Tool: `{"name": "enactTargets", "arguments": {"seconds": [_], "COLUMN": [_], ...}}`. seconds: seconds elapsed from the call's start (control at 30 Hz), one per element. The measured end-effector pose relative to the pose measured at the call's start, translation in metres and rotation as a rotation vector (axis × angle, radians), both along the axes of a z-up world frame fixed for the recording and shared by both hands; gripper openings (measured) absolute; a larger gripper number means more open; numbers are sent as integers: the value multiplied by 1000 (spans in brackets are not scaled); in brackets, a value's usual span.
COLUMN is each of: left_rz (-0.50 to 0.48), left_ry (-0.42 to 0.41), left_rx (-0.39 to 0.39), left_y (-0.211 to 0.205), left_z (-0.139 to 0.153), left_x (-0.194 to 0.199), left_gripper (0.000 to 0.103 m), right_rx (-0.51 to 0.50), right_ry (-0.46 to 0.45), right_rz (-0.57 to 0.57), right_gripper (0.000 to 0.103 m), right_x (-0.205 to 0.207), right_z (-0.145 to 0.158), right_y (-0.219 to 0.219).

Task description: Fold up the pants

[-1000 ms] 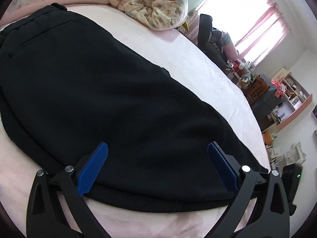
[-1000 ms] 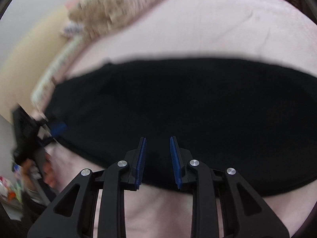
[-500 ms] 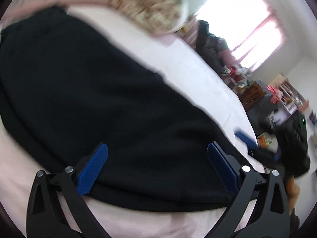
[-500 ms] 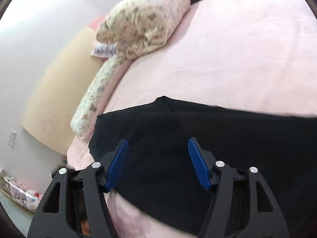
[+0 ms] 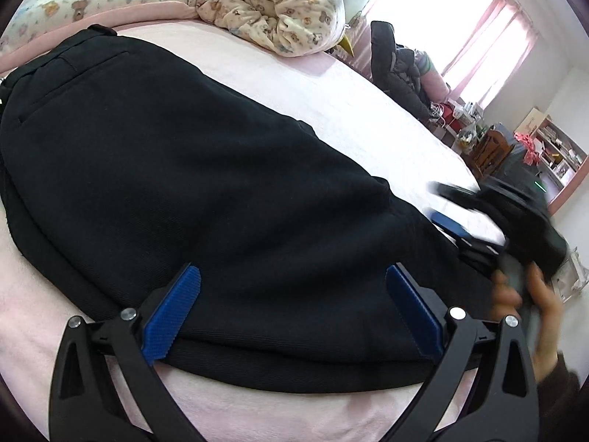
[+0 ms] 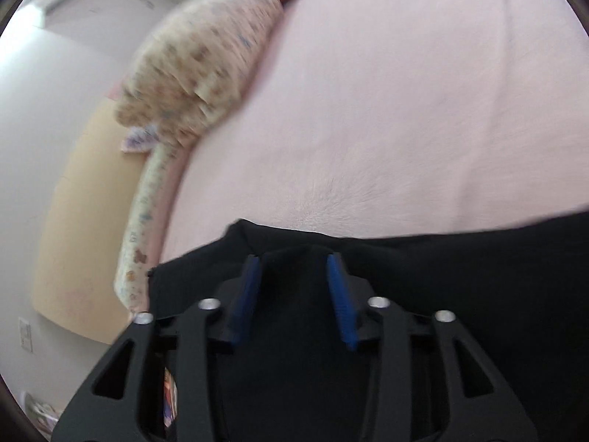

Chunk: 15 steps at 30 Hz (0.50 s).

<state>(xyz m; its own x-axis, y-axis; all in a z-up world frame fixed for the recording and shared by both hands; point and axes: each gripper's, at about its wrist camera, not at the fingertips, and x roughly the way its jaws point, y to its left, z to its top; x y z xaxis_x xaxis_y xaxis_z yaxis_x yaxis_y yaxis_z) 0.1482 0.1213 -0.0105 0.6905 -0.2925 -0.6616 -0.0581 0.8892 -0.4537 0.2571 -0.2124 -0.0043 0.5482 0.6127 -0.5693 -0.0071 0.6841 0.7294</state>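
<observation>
The right gripper (image 6: 294,294) had just been narrowing its jaws around a raised fold of the black pants (image 5: 206,184), not yet pinching. The left gripper (image 5: 291,313) hovered wide apart over the near edge, ready. Pants lay flat on the pink bed (image 5: 331,84).

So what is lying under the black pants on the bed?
The black pants lie flat on a pink bedsheet, which shows around their edges in both wrist views. Whatever sits directly beneath the cloth is covered, so I cannot tell if anything else is there.
</observation>
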Motion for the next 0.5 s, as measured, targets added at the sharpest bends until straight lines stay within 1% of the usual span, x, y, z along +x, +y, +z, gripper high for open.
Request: {"name": "enactTargets", "arguments": {"seconds": [0.07, 0.1, 0.13, 0.17, 0.2, 0.27, 0.3, 0.37, 0.4, 0.43, 0.47, 0.5], "left_rz": [2, 3, 5, 6, 7, 9, 10, 11, 11, 10, 9, 9], "left_ry": [-2, -4, -6, -7, -8, -9, -9, -9, -10, -10, -11, -11], "left_rx": [3, 2, -1, -5, -9, -15, -16, -17, -16, -14, -11, -7], "left_y": [0, -2, -2, -2, -2, -1, -1, -2, -2, -2, -2, -3], "left_z": [1, 2, 3, 3, 3, 3, 3, 3, 3, 3, 3, 3], "left_x": [-1, -1, -2, -2, -1, -1, -2, -4, -4, -4, -4, -4], "left_gripper": [101, 101, 101, 101, 101, 101, 101, 101, 101, 101, 101, 101], "right_rx": [-23, -62, -92, -124, -154, -193, -215, -252, -254, -236, -217, -173], "right_ry": [-59, -89, -102, -108, -113, -99, -97, -71, -45, -17, 3, 34], "right_rz": [-63, -131, -192, -269, -371, -564, -688, -867, -967, -1045, -1084, -1131], "right_gripper": [60, 63, 68, 71, 72, 72, 73, 78, 78, 78, 78, 78], "right_x": [-23, -47, -64, -82, -107, -148, -176, -215, -236, -254, -264, -277], "right_z": [15, 24, 29, 34, 37, 41, 41, 40, 36, 30, 25, 16], "right_y": [-30, -54, -74, -96, -126, -173, -203, -238, -258, -275, -287, -301]}}
